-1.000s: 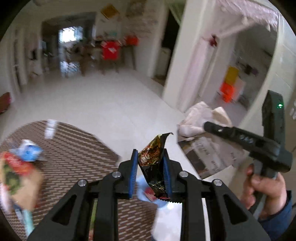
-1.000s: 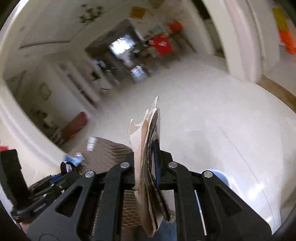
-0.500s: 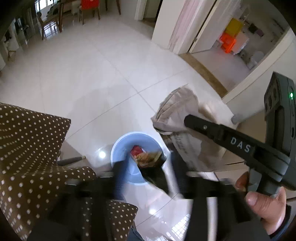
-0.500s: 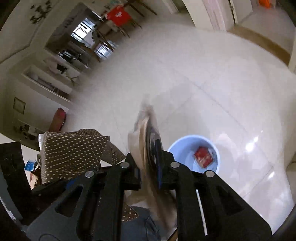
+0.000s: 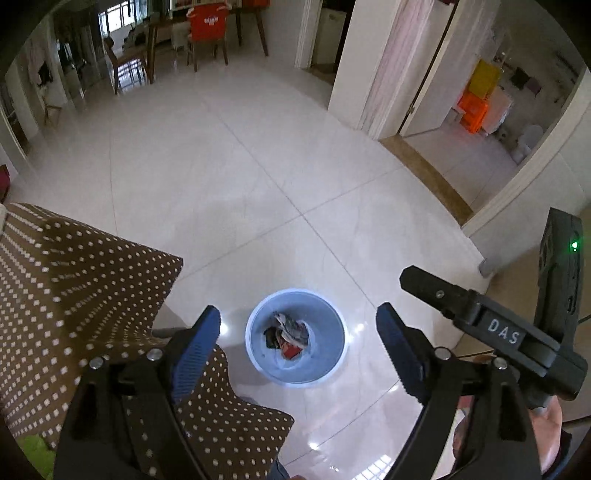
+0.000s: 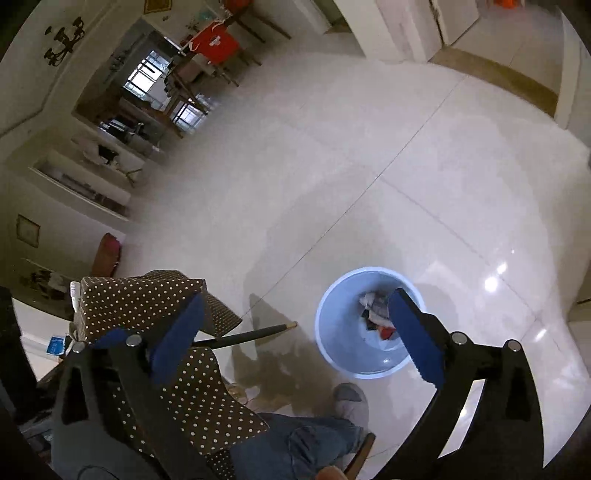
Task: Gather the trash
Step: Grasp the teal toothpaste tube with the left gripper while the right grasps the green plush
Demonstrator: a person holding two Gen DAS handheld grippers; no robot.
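A light blue bin (image 5: pixel 325 358) stands on the white tiled floor below me, also in the right wrist view (image 6: pixel 332 314). Inside lies a heap of trash (image 5: pixel 290 332): crumpled paper, a dark wrapper and a red packet, also seen in the right wrist view (image 6: pixel 373 314). My left gripper (image 5: pixel 297 323) is open and empty, held high above the bin. My right gripper (image 6: pixel 295 314) is open and empty, also above the bin; its body (image 5: pixel 491 332) shows at the right of the left wrist view.
A table with a brown polka-dot cloth (image 5: pixel 74 295) is at the left, close to the bin; its leg (image 6: pixel 251 334) sticks out. The person's jeans leg and grey slipper (image 6: pixel 351 402) are near the bin. A doorway (image 5: pixel 461 110) and dining chairs (image 5: pixel 207 33) lie farther off.
Both grippers tilted down over the bin and opened. The dark snack wrapper left my left gripper and the crumpled paper left my right gripper; both now lie in the bin.
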